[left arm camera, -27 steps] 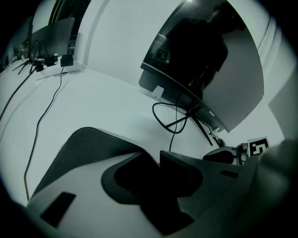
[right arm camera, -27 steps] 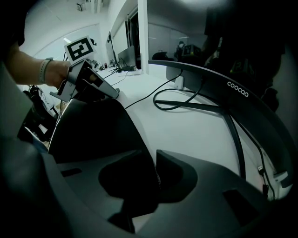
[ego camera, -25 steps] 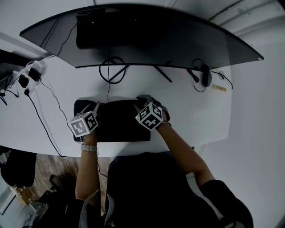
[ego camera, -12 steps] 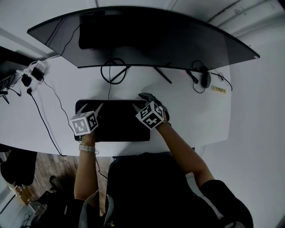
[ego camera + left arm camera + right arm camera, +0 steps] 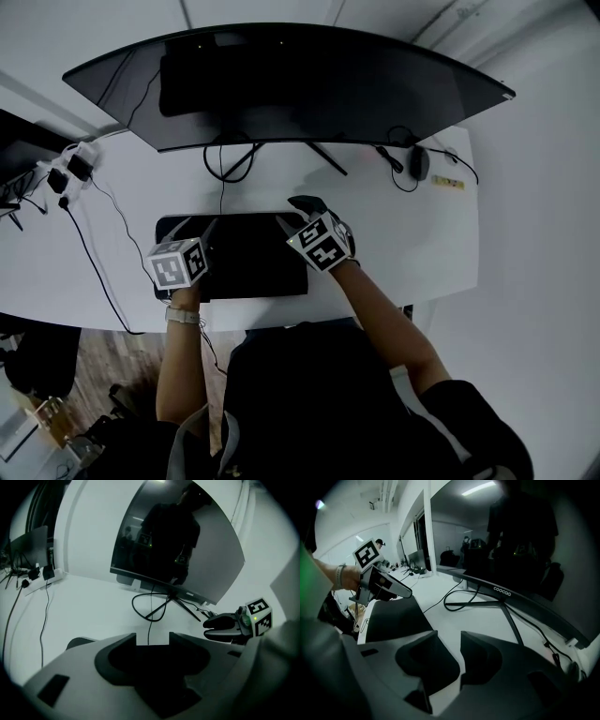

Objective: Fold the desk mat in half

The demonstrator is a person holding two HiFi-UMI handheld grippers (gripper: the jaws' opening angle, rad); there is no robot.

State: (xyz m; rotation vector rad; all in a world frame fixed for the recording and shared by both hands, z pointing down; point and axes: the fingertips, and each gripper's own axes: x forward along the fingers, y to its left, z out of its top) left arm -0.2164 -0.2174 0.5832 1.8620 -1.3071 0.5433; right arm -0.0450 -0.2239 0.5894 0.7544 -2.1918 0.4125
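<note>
Both grippers, my left [image 5: 194, 228] and right [image 5: 294, 214], hover empty over the mat [image 5: 248, 262], jaws apart though just narrowing, so its unpinned fold may spring open.

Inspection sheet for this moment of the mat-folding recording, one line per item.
Surface: white desk.
Job's things: black desk mat lying flat near the desk's front edge.
Clutter: small dark device at back right.
Grippers: left gripper and right gripper over the mat, both with jaws apart, just been closing a little, nothing between them.
Cables: looped cable under the curved monitor; power strip at left.
Surroundings: wooden floor.
</note>
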